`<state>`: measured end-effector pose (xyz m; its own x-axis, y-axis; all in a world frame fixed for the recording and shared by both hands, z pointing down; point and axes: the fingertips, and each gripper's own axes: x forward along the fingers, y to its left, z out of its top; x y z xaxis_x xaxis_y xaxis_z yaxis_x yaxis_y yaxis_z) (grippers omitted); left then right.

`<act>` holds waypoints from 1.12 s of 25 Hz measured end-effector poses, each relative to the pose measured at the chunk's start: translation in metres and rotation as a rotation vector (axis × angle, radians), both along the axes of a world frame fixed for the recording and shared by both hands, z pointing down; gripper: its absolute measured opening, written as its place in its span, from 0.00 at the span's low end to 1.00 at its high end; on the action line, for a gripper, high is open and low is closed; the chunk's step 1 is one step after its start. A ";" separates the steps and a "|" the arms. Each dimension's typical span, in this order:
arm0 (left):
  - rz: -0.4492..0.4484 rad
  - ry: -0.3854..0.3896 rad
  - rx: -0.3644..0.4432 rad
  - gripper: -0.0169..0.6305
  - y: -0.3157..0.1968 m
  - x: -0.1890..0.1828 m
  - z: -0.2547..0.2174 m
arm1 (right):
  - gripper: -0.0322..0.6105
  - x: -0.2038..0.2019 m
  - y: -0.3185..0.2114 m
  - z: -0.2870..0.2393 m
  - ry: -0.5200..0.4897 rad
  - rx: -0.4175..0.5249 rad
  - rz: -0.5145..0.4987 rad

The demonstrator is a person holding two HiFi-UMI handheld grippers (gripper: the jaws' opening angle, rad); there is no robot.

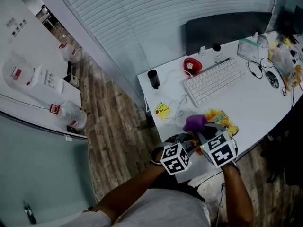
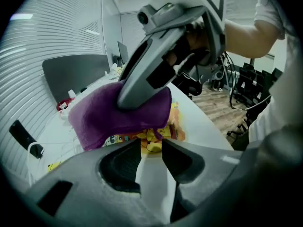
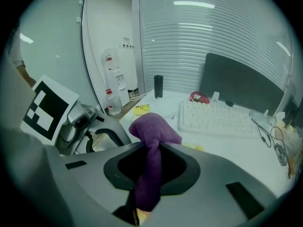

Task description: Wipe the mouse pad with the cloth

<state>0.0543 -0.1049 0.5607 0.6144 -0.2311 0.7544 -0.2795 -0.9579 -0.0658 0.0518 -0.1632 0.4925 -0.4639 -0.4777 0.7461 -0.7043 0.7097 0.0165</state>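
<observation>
Your right tongs [image 3: 147,174] are clenched on the purple cloth [image 3: 154,129]. A twisted strip of it runs down between the jaws, and the rest bunches up just past their tips.

Your left tongs [image 2: 150,148] are released. The jaws stand a little apart, with only the pale desk [image 2: 199,122] showing in the gap and nothing held. They sit just beside the right tongs, at their left, with the two marker cubes nearly touching in the head view.

Seen from the left tongs, the right pair angles down from the upper right, straight ahead and close, with its tip resting on top of the cloth bunch. The pad [image 2: 154,135], yellow with cartoon print, lies just ahead of the left jaws. The cloth covers its far part, so only the near edge and the right side peek out.

Beyond both tongs lies a white keyboard [image 1: 215,79]. A red thing [image 1: 191,66] and a black cylinder [image 1: 153,78] sit further out to the left. A yellow note [image 1: 162,110] lies to the left of the left tongs, near the desk edge.
</observation>
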 end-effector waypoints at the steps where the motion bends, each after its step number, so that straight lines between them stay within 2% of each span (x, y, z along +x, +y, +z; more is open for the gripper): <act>1: 0.000 -0.004 -0.001 0.25 0.000 0.000 0.002 | 0.15 -0.003 0.001 0.004 0.010 -0.014 -0.011; 9: -0.001 -0.010 -0.019 0.24 0.001 0.000 0.007 | 0.15 -0.018 0.002 0.033 0.099 -0.089 -0.088; 17: 0.005 -0.014 -0.032 0.21 0.003 0.000 0.009 | 0.15 -0.015 -0.004 0.048 0.144 -0.125 -0.107; 22: 0.010 -0.015 -0.048 0.19 0.005 0.001 0.009 | 0.15 0.003 -0.012 0.048 0.148 -0.133 -0.057; 28: 0.014 -0.018 -0.063 0.18 0.006 0.002 0.010 | 0.15 0.044 -0.032 0.048 0.170 -0.125 0.029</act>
<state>0.0559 -0.0993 0.5706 0.6035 -0.1743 0.7781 -0.2654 -0.9641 -0.0102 0.0958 -0.1947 0.5402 -0.3134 -0.3882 0.8666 -0.7193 0.6929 0.0502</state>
